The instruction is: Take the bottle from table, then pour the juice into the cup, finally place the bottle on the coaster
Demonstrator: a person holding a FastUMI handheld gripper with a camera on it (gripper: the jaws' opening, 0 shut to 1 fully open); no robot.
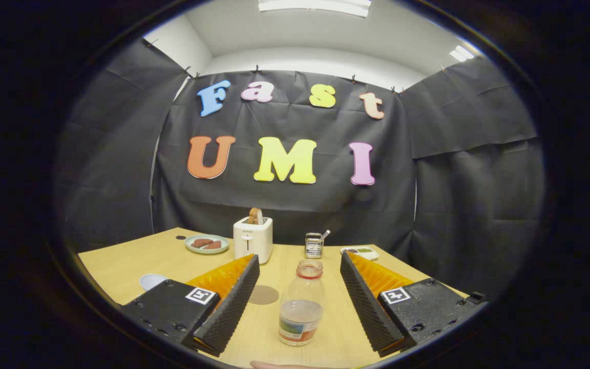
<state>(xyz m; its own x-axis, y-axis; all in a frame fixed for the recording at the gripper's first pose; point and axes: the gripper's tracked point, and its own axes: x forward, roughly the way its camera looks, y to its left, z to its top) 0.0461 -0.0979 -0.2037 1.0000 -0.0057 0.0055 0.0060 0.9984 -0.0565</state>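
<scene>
The gripper (300, 292) is spread wide, its 2 fingers (233, 302) either side of the bottle (301, 303) and clear of it. The bottle stands upright on the table (136, 261), uncapped. The coaster (263, 294) lies just beside it. A cup (151, 281) sits behind the left finger, a toaster (252, 239) farther back.

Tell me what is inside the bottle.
The bottle, standing uncapped between the open gripper fingers, holds a little brownish juice in its lower part. Its label hides the bottom.
</scene>
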